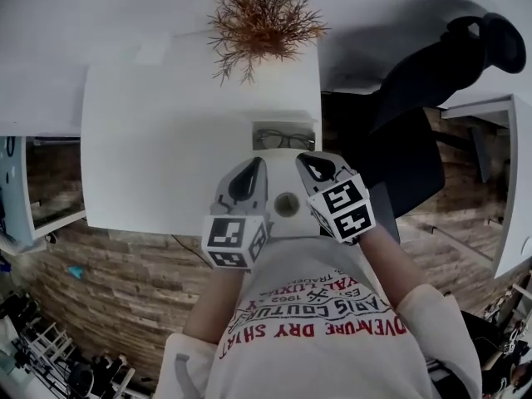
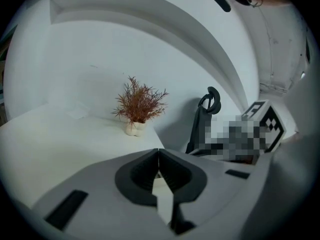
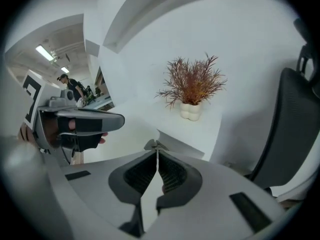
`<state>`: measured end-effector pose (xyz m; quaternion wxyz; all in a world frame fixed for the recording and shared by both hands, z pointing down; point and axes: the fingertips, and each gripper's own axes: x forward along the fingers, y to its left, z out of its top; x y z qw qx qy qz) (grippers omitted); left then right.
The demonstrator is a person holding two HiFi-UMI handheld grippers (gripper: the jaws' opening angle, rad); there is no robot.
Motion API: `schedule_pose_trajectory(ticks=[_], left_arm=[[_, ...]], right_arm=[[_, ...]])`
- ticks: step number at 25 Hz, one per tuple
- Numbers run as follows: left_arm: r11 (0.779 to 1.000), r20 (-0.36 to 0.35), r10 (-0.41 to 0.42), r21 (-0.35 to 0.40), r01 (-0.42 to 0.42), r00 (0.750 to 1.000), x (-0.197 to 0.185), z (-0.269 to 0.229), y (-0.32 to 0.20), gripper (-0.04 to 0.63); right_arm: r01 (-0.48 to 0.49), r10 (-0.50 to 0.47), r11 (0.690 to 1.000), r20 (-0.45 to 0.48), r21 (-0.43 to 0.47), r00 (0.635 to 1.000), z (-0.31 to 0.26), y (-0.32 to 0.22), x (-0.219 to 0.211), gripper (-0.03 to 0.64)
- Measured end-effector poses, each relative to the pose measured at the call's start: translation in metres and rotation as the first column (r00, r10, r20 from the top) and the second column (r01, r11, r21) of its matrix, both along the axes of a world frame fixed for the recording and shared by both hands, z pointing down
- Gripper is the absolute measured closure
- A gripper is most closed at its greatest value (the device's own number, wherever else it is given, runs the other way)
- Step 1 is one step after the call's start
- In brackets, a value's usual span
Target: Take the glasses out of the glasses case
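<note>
An open white glasses case (image 1: 285, 126) lies near the right front corner of the white table (image 1: 150, 140), with dark-framed glasses (image 1: 283, 140) inside it. My left gripper (image 1: 256, 165) and right gripper (image 1: 310, 158) hover side by side just in front of the case, a little short of it, both pointing at it. The left gripper's (image 2: 159, 152) jaws meet at the tips with nothing between them. So do the right gripper's (image 3: 157, 150), and just past its tips shows the case's raised white edge (image 3: 182, 145). The left gripper (image 3: 75, 124) also shows at the left of the right gripper view.
A small dried reddish plant (image 1: 259, 19) in a white pot (image 3: 191, 111) stands at the table's far edge. A black office chair (image 1: 416, 115) stands right of the table. The table's front edge runs under my grippers, with a round hole (image 1: 287, 204) between them.
</note>
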<state>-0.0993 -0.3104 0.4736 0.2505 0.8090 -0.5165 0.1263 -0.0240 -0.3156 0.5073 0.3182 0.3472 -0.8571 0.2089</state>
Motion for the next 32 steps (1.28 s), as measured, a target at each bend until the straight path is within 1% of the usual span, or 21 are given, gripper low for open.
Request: schedule_pose_trajectory(ticks=[4,5,6,12,15,19,21,23,26,28,32], left_arm=[[0.999,-0.009,0.027,-0.038,-0.027,1.000,-0.003,0.014,-0.008,0.588],[0.999,-0.012,0.027,-0.046,-0.028,1.000,-0.005,0.017,-0.009,0.588],[0.998,-0.014,0.025,-0.053,-0.026,1.000,-0.007,0.019,-0.010,0.588],[0.996,-0.016,-0.001,-0.089,0.000,1.000,-0.023,0.030,-0.017,0.588],[0.995,-0.017,-0.007,-0.097,0.005,1.000,-0.029,0.034,-0.019,0.588],[0.994,-0.018,-0.004,-0.109,0.002,1.000,-0.031,0.039,-0.020,0.588],[0.994,-0.018,0.002,-0.114,-0.004,1.000,-0.031,0.041,-0.018,0.588],[0.993,-0.017,0.001,-0.117,-0.003,1.000,-0.032,0.042,-0.017,0.588],[0.991,-0.022,-0.007,-0.131,0.004,1.000,-0.034,0.044,-0.013,0.588],[0.990,-0.025,-0.007,-0.141,0.004,1.000,-0.034,0.047,-0.009,0.588],[0.988,-0.032,-0.013,-0.151,0.008,0.999,-0.035,0.049,-0.004,0.588]], right_arm=[[0.077,-0.079,0.996,-0.068,-0.035,0.995,0.021,-0.013,-0.015,0.598],[0.097,-0.101,0.994,-0.083,-0.042,0.991,0.026,-0.016,-0.019,0.570],[0.119,-0.123,0.992,-0.101,-0.046,0.987,0.031,-0.020,-0.021,0.511],[0.219,-0.227,0.974,-0.229,-0.061,0.947,0.059,-0.042,-0.026,0.509],[0.264,-0.280,0.960,-0.272,-0.095,0.920,0.071,-0.047,-0.027,0.506],[0.304,-0.332,0.943,-0.313,-0.136,0.890,0.083,-0.050,-0.027,0.531],[0.332,-0.369,0.929,-0.333,-0.164,0.868,0.091,-0.049,-0.027,0.534],[0.374,-0.417,0.909,-0.363,-0.186,0.833,0.098,-0.046,-0.027,0.534],[0.423,-0.459,0.888,-0.418,-0.183,0.784,0.104,-0.046,-0.025,0.553],[0.443,-0.476,0.878,-0.438,-0.183,0.762,0.106,-0.047,-0.024,0.572],[0.493,-0.517,0.850,-0.470,-0.183,0.716,0.106,-0.046,-0.025,0.586]])
